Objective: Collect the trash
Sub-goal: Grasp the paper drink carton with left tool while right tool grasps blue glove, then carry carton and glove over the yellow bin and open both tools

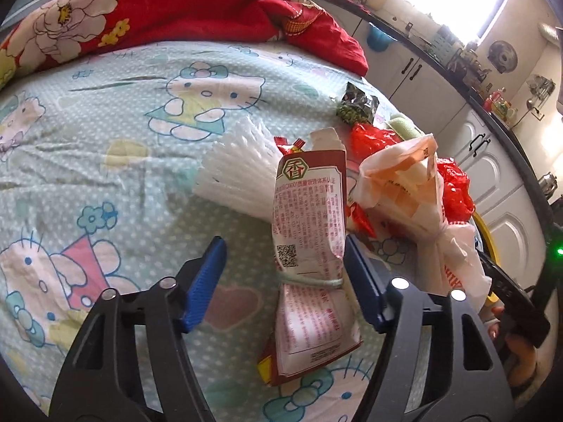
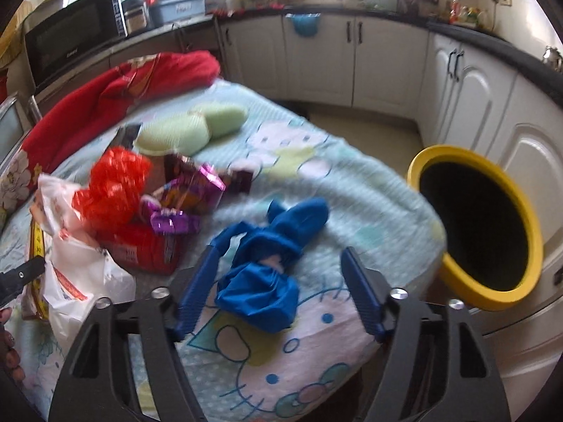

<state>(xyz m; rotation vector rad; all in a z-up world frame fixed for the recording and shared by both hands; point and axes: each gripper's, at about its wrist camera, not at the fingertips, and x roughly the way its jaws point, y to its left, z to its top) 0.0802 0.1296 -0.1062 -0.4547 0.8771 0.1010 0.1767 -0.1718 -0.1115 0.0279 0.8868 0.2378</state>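
Left gripper [image 1: 283, 246]: jaws spread around crinkled, string-tied paper packet [image 1: 309, 225].
Right gripper [image 2: 279, 258]: jaws apart over crumpled blue cloth [image 2: 267, 263].

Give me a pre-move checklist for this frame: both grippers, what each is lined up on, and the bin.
1. Left gripper open: ok, fingers spread wide.
2. Tied paper packet between the left fingers: ok, though it lies right against the right-hand finger, far from the other.
3. Right gripper open: ok.
4. Blue crumpled bag between the right fingers: ok, it lies on the bedsheet, not gripped.
5. Yellow-rimmed bin reachable and open: ok, mouth uncovered beside the bed edge; how full it is, cannot tell.
6. Neighbouring trash clear of the left grasp: not ok, the white plastic bag crowds the packet's right side.
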